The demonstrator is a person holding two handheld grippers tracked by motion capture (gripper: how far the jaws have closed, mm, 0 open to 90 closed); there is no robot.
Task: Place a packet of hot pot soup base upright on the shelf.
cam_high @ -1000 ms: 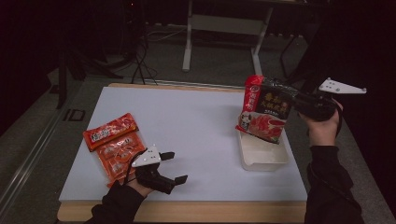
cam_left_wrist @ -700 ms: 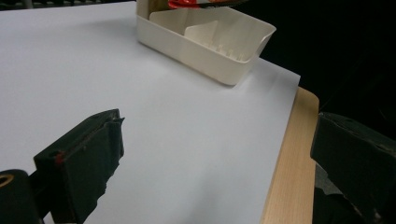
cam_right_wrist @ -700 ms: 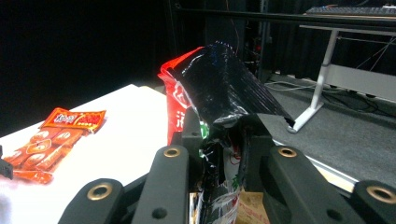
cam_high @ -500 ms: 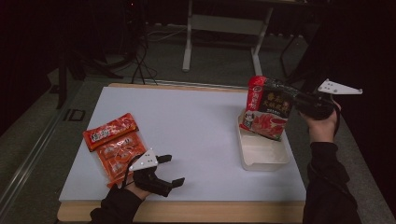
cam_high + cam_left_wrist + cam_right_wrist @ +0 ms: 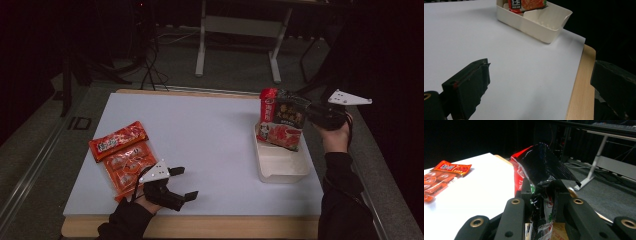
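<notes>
Right gripper [image 5: 311, 113] clamps the dark sauce packet [image 5: 284, 120] upright, its lower edge seemingly inside the cream bin [image 5: 282, 167]; left gripper [image 5: 181, 183] gapes

Pkt [image 5: 527, 5] top cut by edge

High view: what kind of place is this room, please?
Probably a lab or studio set up for recording, not a home. A white sheet covers the wooden table, the surroundings are dark, cables trail over the grey floor, and a person works with hand-held grippers, the right gripper clamping a snack packet.
</notes>
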